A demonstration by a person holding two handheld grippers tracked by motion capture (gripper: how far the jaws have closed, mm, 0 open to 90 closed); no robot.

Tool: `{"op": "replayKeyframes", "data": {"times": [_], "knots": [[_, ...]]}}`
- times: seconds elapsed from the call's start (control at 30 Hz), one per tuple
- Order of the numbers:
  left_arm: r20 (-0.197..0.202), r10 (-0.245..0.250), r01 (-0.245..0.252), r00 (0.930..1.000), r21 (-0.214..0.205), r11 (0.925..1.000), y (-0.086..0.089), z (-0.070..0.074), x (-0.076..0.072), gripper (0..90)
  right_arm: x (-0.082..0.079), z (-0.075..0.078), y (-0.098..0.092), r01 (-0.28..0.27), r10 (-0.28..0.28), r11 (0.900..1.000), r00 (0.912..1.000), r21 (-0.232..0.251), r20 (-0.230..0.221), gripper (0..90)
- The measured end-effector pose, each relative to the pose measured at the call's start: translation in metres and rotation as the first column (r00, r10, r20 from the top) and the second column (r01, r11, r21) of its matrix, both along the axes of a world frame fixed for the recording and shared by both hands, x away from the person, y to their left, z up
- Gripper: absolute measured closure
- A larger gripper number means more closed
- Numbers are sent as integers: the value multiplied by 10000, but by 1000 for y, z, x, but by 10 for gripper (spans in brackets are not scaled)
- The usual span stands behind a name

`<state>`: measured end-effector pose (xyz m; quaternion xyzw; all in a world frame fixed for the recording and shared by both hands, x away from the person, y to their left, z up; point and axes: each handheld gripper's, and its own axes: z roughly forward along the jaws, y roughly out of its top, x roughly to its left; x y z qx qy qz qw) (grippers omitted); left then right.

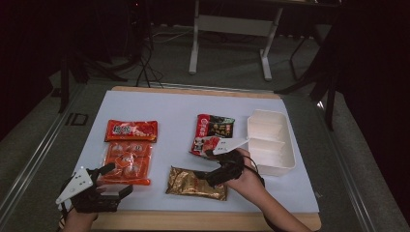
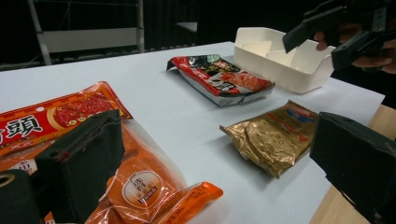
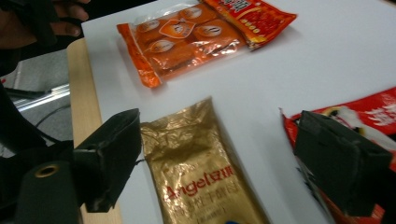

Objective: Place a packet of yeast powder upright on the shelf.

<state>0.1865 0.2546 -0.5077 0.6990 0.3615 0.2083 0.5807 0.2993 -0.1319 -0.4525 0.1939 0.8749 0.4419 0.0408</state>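
A gold foil packet (image 1: 196, 183) lies near the table's front edge. My right gripper (image 1: 211, 166) hovers over its right end with jaws spread wide. In the right gripper view the gold packet (image 3: 201, 177) lies below and between the jaws of the right gripper (image 3: 219, 140), and no pad presses on it. My left gripper (image 1: 117, 179) is open at the front left, beside the near corner of an orange packet of round cakes (image 1: 126, 164). In the left gripper view, the left gripper (image 2: 217, 140) has one jaw over the orange packet (image 2: 140, 182) and nothing between its jaws.
A red packet (image 1: 131, 130) lies just behind the orange one. A red and black packet (image 1: 212, 133) sits mid-table, left of a white divided tray (image 1: 270, 140). The wooden table edge (image 1: 203, 220) runs along the front. Table legs and cables stand beyond.
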Motion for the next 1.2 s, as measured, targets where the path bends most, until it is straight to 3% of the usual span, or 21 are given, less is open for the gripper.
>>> {"op": "replayKeyframes", "data": {"times": [0.13,0.4,0.43,0.53,0.6,0.77,0.8,0.97,1.2], "knots": [[-6,-12,12,10000,42,10000,0,0,0,30,3,-6,11,-308,307,9995,9993,-46,-211,180],[1,-15,15,10000,-26,10000,1,0,0,30,6,-14,29,-722,716,9965,9973,-433,-157,202],[-4,-27,27,10000,-34,10000,1,0,0,30,7,-20,39,-1456,1435,9877,9888,-569,-400,373],[-6,-30,30,10000,-46,10000,1,0,0,30,8,-24,44,-1431,1408,9877,9892,-629,-404,365],[-2,-31,31,10000,-52,10000,1,0,0,30,13,-30,52,-1428,1396,9877,9888,-639,-522,421],[-15,-36,36,10000,-31,10000,1,0,-1,30,20,-37,59,-1429,1381,9881,9872,-567,-803,417],[-32,-57,57,10000,9,10000,1,0,0,29,27,-45,66,-1423,1361,9866,9876,-795,-786,408],[-50,-91,91,9999,35,10000,1,-1,0,29,32,-56,74,-1481,1395,9826,9869,-1123,-809,404],[-91,-107,107,9999,20,9999,1,-1,0,29,39,-70,82,-1745,1542,9702,9798,-1679,-1274,383]]}}
